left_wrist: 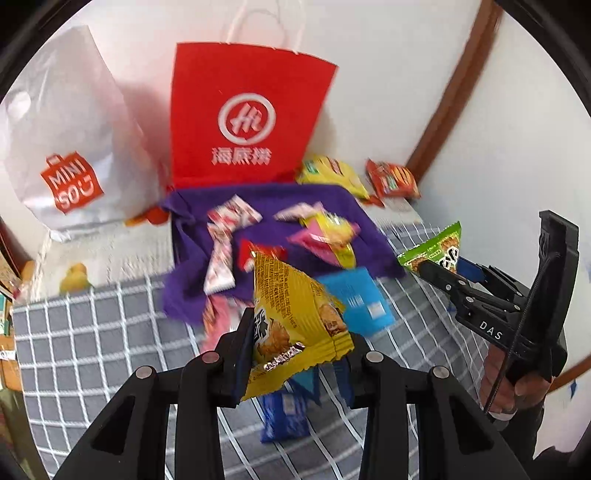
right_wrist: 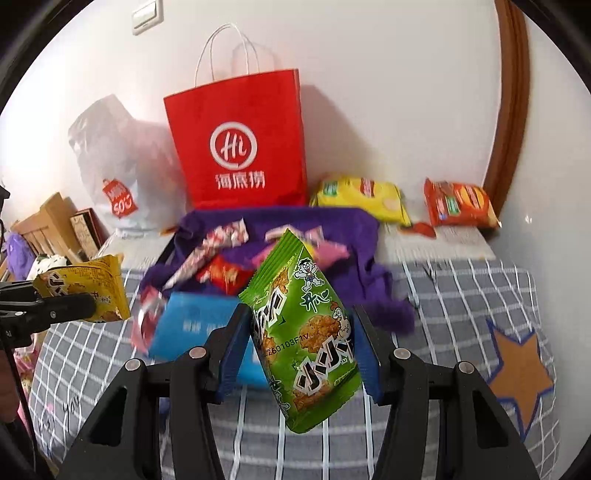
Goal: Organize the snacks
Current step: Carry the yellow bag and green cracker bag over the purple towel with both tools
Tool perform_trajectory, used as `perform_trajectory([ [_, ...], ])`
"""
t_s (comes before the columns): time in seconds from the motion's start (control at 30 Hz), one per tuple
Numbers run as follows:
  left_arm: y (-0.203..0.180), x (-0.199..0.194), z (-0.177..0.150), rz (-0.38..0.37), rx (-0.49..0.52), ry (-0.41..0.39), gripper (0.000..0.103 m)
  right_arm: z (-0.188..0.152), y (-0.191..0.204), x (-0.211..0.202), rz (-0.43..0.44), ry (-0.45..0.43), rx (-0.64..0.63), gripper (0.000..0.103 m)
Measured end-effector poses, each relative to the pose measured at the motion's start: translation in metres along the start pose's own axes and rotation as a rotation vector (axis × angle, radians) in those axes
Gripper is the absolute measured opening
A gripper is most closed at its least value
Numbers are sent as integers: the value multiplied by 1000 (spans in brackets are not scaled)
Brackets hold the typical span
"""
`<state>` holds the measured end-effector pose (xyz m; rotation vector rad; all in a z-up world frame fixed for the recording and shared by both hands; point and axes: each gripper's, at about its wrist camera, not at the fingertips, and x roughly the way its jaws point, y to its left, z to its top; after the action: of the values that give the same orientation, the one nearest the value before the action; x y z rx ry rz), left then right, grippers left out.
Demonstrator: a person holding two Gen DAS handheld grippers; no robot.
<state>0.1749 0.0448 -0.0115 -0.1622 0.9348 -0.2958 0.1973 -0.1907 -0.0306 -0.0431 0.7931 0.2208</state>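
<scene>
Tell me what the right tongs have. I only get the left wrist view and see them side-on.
Observer: The right tongs are shut on the green packet. Both blue pads press its sides, and it hangs tilted.
Operator: Report the bed to the right of them.
Observer: An orange star shape with a blue edge lies on the checked cover, with no snack on it.
Operator: Check the wall above the red bag.
Observer: A white switch plate sits high up, left of the handles of the red bag.
</scene>
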Motion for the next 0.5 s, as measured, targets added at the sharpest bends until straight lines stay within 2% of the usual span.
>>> perform_trajectory([
  [0.23, 14, 8, 37, 30, -11, -36, 35, 44, 4, 24, 2, -25, -10, 53],
  [0.5, 22, 36, 67, 55, -16, -33, 35, 77, 11, 52, -18, -46, -44, 53],
])
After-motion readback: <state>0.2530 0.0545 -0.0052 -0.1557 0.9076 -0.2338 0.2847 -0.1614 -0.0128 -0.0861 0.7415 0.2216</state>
